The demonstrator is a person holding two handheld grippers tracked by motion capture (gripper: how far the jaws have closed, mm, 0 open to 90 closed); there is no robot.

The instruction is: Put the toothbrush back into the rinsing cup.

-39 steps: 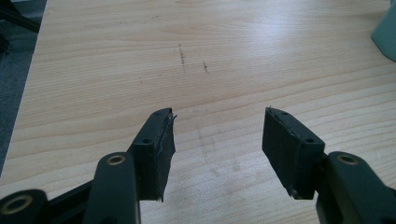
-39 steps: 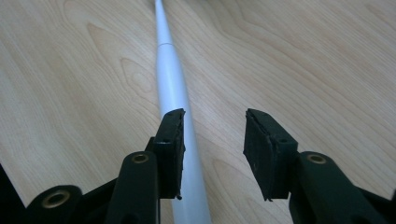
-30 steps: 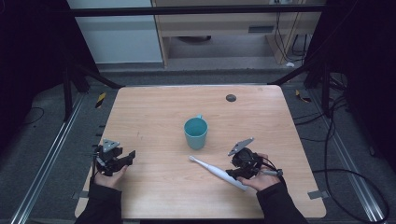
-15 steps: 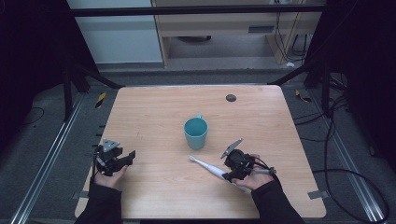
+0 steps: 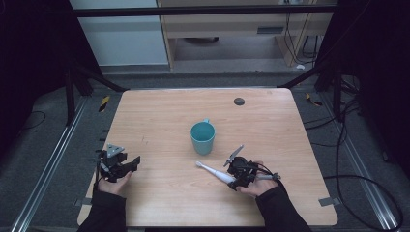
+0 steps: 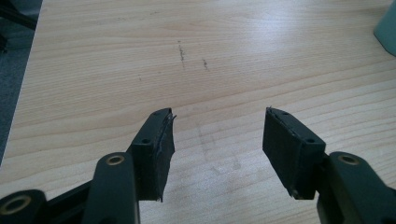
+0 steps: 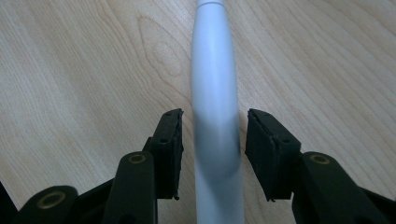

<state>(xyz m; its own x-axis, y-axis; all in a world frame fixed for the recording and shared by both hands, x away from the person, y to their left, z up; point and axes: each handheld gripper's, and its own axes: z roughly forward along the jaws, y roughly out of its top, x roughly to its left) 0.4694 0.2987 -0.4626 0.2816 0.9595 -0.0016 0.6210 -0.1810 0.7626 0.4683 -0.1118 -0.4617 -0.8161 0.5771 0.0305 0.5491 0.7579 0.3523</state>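
Right gripper (image 7: pixel 212 140) straddled white toothbrush (image 7: pixel 215 93) lower centre, jaws apart, ungrasped. Left gripper (image 6: pixel 217 140) released, idle. Next: likely clench, lift.

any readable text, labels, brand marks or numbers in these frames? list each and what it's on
None readable.
Teal cup: plain, no print visible.
White toothbrush: no brand mark visible in the high view or the right gripper view.
Left hand-held gripper and right hand-held gripper: black jaws, no lettering.
Table: a few dark scuff marks, not writing.
Yellow-black striped tape on the floor: a pattern, no text.
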